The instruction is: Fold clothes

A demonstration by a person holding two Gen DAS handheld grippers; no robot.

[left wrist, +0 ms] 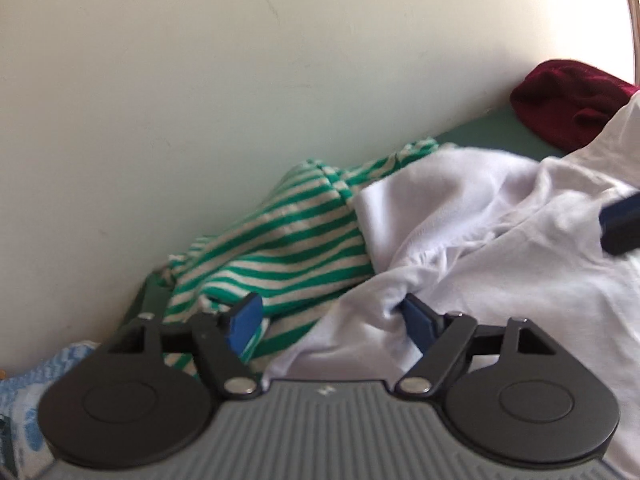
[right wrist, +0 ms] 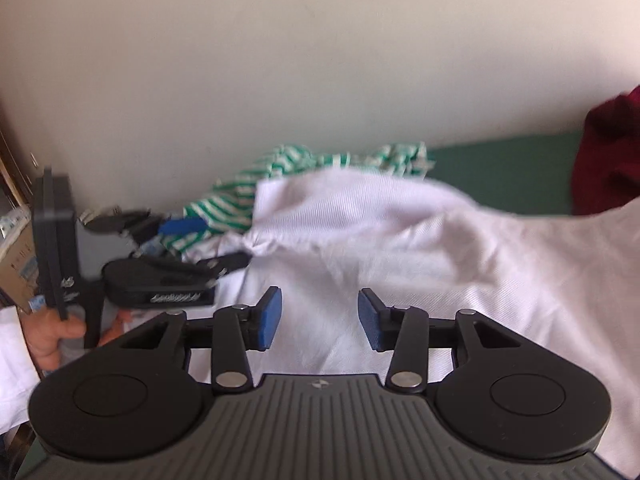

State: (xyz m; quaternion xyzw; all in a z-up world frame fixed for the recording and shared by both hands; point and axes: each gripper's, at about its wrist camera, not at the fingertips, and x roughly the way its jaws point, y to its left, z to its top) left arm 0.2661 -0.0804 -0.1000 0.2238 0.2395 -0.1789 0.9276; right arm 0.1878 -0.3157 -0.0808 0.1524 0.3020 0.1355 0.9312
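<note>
A crumpled white garment lies spread over a green surface, partly covering a green-and-white striped garment against the wall. My left gripper stands open; a bunched fold of the white cloth touches its right finger, and striped cloth lies under the left one. My right gripper is open just above the flat part of the white garment, with nothing pinched between its blue pads. One of its fingers shows at the right edge of the left wrist view.
A maroon garment sits at the back right by the pale wall. A blue-and-white patterned cloth lies at the near left. A person's hand holds the left gripper, with a cardboard box behind it.
</note>
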